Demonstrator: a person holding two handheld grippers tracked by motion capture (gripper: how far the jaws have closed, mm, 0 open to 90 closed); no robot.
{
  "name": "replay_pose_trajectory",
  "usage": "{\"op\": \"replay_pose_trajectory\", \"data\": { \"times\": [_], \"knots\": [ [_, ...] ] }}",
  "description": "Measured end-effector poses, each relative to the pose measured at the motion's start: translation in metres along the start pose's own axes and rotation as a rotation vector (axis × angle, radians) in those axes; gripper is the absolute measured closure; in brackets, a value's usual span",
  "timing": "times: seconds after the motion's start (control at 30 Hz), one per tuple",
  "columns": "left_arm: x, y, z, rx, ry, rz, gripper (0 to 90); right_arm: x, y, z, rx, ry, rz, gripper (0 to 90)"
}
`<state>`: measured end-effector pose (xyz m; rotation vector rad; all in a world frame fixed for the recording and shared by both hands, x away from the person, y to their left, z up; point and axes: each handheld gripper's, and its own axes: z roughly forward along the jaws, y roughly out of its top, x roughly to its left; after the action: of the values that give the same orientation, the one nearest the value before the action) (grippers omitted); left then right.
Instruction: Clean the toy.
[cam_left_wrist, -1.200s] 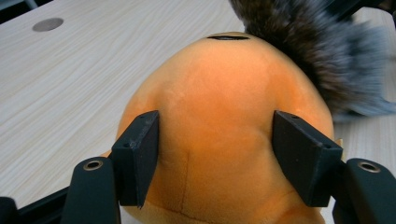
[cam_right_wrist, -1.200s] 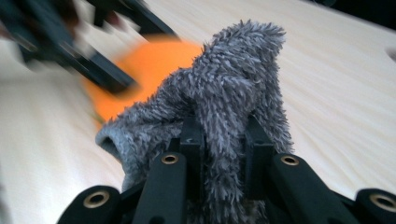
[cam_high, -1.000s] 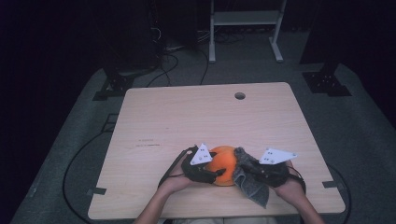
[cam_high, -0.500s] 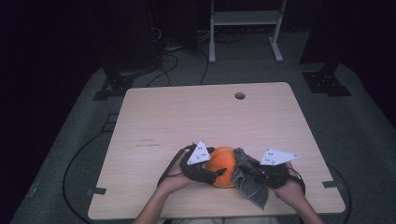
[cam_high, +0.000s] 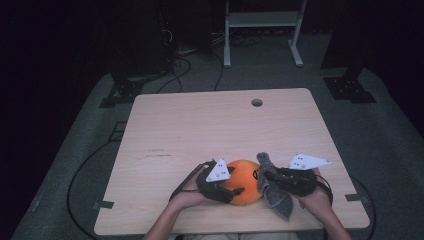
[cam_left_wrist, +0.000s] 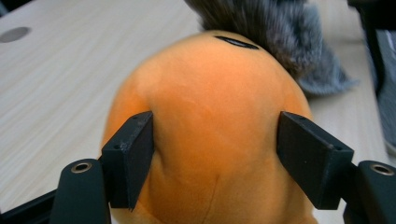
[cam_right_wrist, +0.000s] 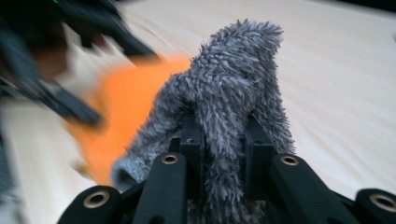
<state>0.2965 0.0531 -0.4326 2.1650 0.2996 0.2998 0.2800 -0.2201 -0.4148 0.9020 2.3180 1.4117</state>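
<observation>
— What's going on at the table (cam_high: 165, 130)?

— The person is working on an orange plush (cam_high: 244, 180) near the front edge, well this side of the cable hole (cam_high: 257, 102). The left gripper (cam_high: 239, 191) is sitting around the plush's left side, and the right gripper (cam_high: 263, 176) is bringing a grey cloth (cam_high: 276, 197) against its right side.

— Is the left one actually gripping?

— The left gripper view is showing the left gripper (cam_left_wrist: 215, 154) with a pad on each flank of the plush (cam_left_wrist: 210, 126), about half open. Its jaws have just been closing back in after widening, with the plush between them. The pads are looking flush with the fabric, so I'm taking it as a light hold, steadying it.

— And the right?

— The right gripper (cam_right_wrist: 219, 140) is pinched tight on a fold of the cloth (cam_right_wrist: 233, 88), tuft poking past the tips. The plush (cam_right_wrist: 126, 107) is blurring just beyond.

— So how far along?

— The wiping seems to be under way, I'd say. The cloth is touching the plush's right side; the top and left are looking untouched. I'm guessing most of the surface is left.
</observation>
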Motion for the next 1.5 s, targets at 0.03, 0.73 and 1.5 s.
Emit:
{"op": "replay_pose_trajectory", "data": {
  "times": [0.03,0.73,1.5],
  "knots": [
    [0.0,0.001,-0.001,0.003,-0.005,0.011,27.6,0.004,0.0,0.003,0.011,-0.003,-0.022,73.7],
    [-0.005,0.003,0.0,0.002,0.043,0.042,22.9,-0.003,-0.007,-0.01,0.015,0.001,0.006,73.9],
    [-0.007,0.007,0.001,0.026,0.023,0.083,26.3,-0.002,-0.005,-0.014,0.016,0.003,-0.022,73.8]
  ]
}}
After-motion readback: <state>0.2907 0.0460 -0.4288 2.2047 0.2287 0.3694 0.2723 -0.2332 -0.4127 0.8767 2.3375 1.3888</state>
